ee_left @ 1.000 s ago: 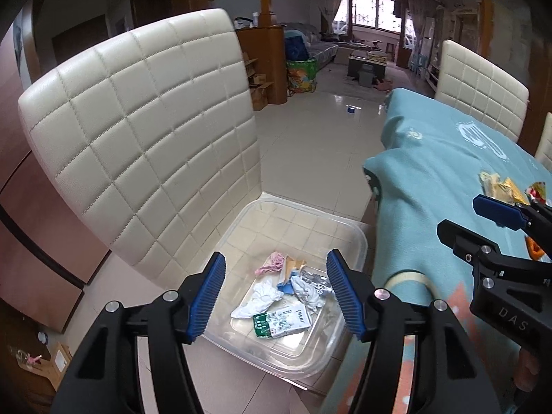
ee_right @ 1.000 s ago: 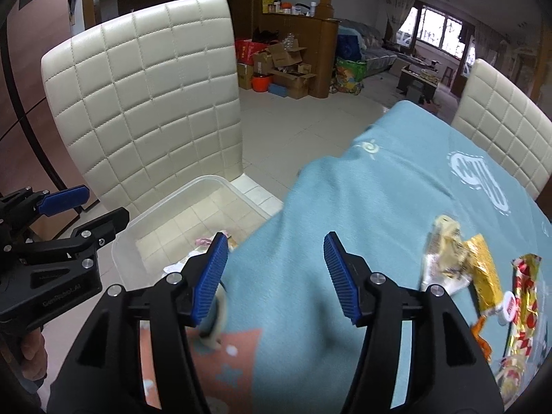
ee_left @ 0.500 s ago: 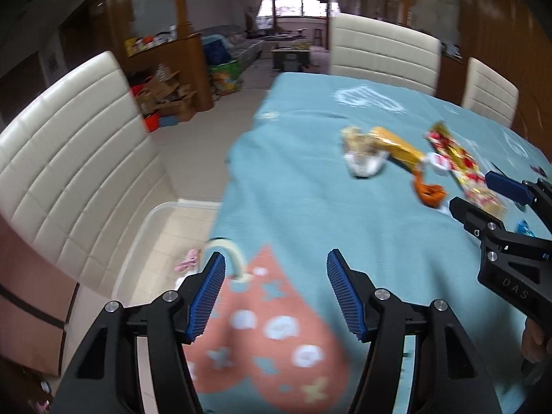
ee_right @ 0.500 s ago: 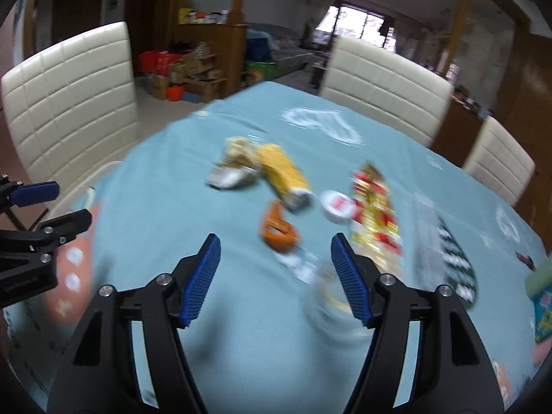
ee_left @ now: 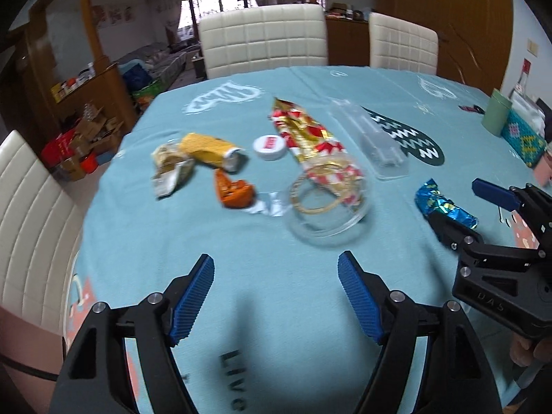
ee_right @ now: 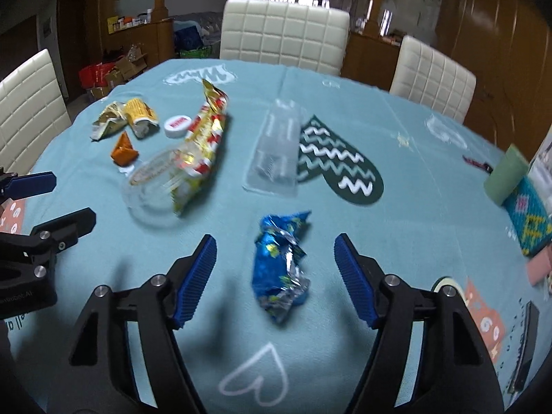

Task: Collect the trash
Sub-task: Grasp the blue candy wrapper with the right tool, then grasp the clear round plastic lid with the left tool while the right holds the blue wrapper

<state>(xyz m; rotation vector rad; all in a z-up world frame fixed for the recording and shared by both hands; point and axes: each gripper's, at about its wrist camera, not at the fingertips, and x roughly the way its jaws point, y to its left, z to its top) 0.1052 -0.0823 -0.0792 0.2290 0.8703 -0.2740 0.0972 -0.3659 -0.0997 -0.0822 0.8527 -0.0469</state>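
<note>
Trash lies on the teal tablecloth. A crumpled blue foil wrapper lies between the open jaws of my right gripper, which is empty; the wrapper also shows in the left wrist view. My left gripper is open and empty, hovering short of a clear plastic lid. Beyond it lie a red-gold snack bag, a white cap, an orange wrapper, yellow wrappers and a clear plastic tray.
White padded chairs stand around the table. A green cup and a patterned tissue box sit at the right edge. A black remote lies near the right front. The trash bin is out of view.
Both grippers have swung from the floor bin by the chair to over the table. The right gripper now straddles the blue wrapper. Both stay open.
</note>
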